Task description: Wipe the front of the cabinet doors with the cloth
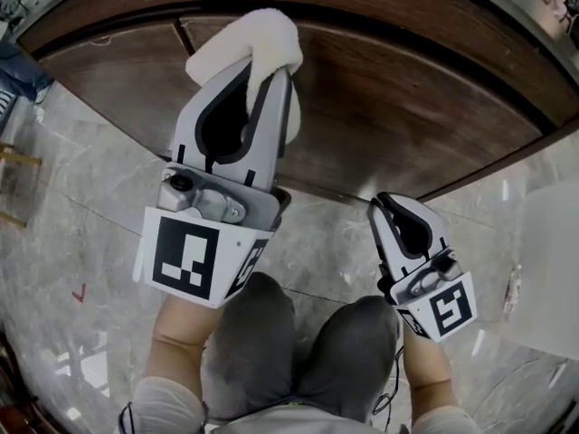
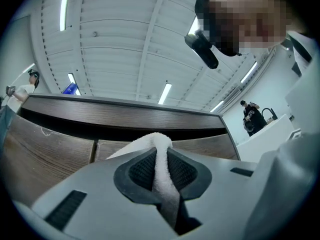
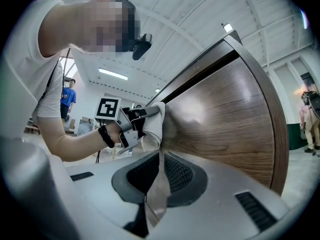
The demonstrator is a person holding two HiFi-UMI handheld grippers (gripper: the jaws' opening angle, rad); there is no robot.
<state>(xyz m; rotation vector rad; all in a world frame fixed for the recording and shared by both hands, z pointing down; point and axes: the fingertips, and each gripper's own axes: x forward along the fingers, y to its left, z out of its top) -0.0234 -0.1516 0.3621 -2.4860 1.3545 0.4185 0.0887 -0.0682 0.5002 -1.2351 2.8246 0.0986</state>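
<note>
A white fluffy cloth point(image 1: 249, 39) is pinched in my left gripper point(image 1: 271, 61), which is shut on it and holds it against the dark wood cabinet door point(image 1: 407, 107). In the left gripper view the cloth point(image 2: 157, 144) runs as a strip between the pads, with the door point(image 2: 45, 149) just beyond. My right gripper point(image 1: 384, 202) hangs lower to the right near the cabinet's bottom edge, jaws together and empty. The right gripper view shows the cloth point(image 3: 152, 121) pressed to the door point(image 3: 225, 114) by the left gripper point(image 3: 132, 119), above my right gripper point(image 3: 159, 159).
A vertical seam point(image 1: 184, 36) between two doors lies just left of the cloth. Grey marble floor point(image 1: 90, 242) surrounds the person's knees point(image 1: 308, 351). A white panel point(image 1: 552, 269) stands at the right. People stand far off in the room.
</note>
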